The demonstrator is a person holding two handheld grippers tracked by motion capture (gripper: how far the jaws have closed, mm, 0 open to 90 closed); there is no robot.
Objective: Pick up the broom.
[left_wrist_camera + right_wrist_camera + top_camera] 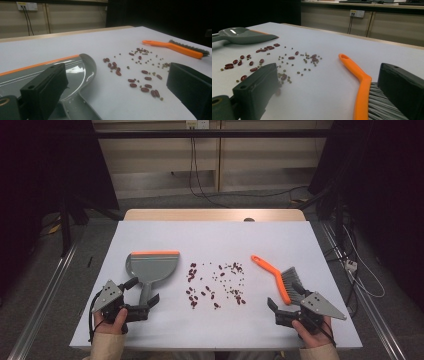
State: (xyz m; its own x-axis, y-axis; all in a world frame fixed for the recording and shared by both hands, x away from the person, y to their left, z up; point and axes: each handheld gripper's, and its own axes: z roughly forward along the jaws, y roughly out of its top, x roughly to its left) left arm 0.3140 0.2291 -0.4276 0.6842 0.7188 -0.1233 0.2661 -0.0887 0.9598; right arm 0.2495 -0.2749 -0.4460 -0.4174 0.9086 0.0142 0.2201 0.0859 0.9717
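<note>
1. The grey dustpan (pixel 151 267) with its orange lip lies on the left of the table (pixel 210 237), handle toward the person. The handle runs in between the jaws of the left gripper (pixel 145 293), which stand wide apart around it without pressing on it.
2. The orange hand brush (pixel 278 277) lies on the right, grey bristles at the near end. The right gripper (pixel 286 304) sits at that near end, jaws spread wide; the bend of the handle and the bristles lie between them, unclamped.
3. Between dustpan and brush, red beans (pixel 216 287) and smaller greenish ones are scattered over the white table top.
4. In the left gripper view the near jaw hides part of the pan; in the right gripper view the brush's bristles are cut off at the bottom edge.
5. Whether either jaw brushes its tool, I cannot tell.
</note>
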